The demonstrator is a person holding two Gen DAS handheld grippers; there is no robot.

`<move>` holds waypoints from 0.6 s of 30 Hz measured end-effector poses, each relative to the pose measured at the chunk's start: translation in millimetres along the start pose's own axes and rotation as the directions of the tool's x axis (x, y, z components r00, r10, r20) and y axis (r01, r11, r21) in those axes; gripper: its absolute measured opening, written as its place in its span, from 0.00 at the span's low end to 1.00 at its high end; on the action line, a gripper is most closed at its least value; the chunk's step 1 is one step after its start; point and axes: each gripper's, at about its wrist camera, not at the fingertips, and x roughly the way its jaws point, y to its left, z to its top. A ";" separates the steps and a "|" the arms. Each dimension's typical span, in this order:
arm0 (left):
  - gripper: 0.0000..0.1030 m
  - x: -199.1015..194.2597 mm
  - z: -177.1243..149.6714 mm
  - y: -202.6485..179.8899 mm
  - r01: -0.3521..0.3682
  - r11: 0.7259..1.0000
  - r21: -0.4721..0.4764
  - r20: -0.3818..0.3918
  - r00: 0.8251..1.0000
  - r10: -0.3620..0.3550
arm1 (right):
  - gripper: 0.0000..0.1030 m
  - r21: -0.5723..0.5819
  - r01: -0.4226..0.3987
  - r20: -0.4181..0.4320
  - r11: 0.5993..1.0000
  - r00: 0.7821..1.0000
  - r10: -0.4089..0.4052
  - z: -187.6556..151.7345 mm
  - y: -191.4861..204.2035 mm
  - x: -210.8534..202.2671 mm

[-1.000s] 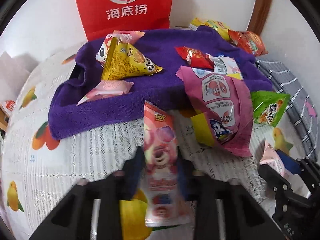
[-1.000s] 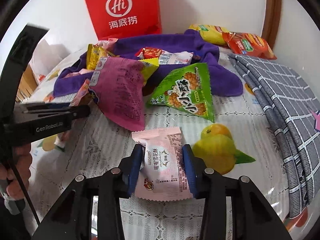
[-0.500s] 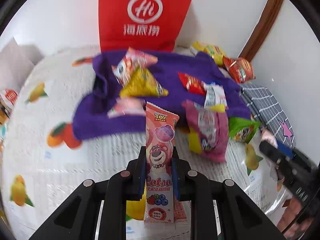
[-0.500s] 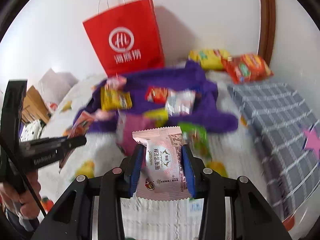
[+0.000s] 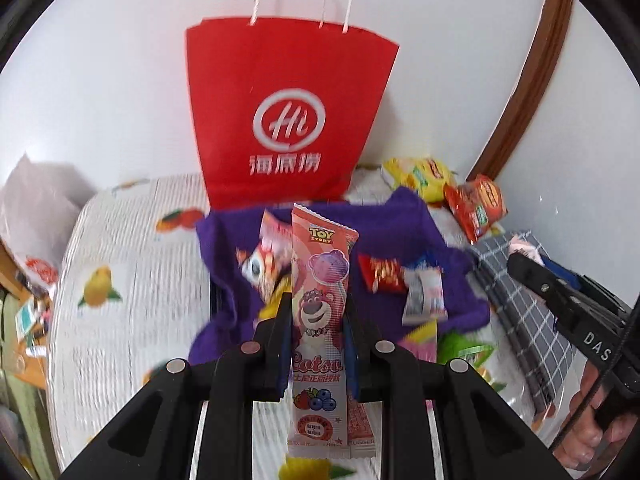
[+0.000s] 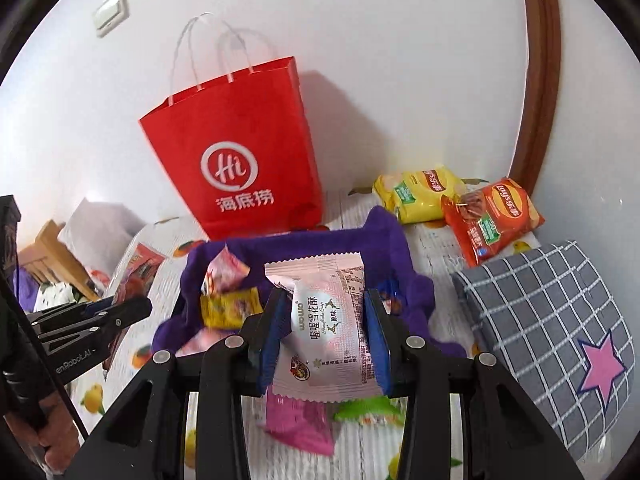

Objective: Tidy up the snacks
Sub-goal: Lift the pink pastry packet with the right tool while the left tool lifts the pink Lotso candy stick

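My left gripper (image 5: 318, 322) is shut on a long pink Toy Story snack pack (image 5: 320, 280), held upright above the bed. My right gripper (image 6: 326, 330) is shut on a pale pink snowflake-crisp packet (image 6: 326, 316). A red paper bag (image 5: 280, 120) with white handles stands against the wall behind a purple towel (image 5: 400, 224) strewn with small snack packs. The same red bag (image 6: 236, 168) and purple towel (image 6: 384, 236) show in the right wrist view. The left gripper (image 6: 100, 314) appears at the left edge there, and the right gripper (image 5: 560, 292) at the right edge of the left view.
Yellow (image 6: 420, 190) and orange (image 6: 494, 216) chip bags lie by the wall at the back right. A grey checked pillow (image 6: 552, 320) sits on the right. A magenta pack (image 6: 300, 420) and a green pack (image 6: 368, 406) lie below my right gripper. The fruit-print bedsheet (image 5: 128, 280) spreads left.
Both grippers have risen from the bedsheet with their packets held. The view has tilted up, so the whole red bag and its handles now show.
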 end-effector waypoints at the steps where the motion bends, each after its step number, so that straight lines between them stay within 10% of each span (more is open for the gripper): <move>1: 0.20 2.3 5.3 -1.3 -0.001 1.000 0.004 0.006 1.000 0.001 | 0.38 0.006 0.004 -0.004 1.000 1.000 -0.004 4.8 -1.3 4.3; 18: 0.20 70.2 40.3 22.0 0.040 0.997 -0.064 -0.050 0.998 -0.043 | 0.38 0.051 0.000 -0.126 0.999 0.992 0.007 46.3 -10.9 92.3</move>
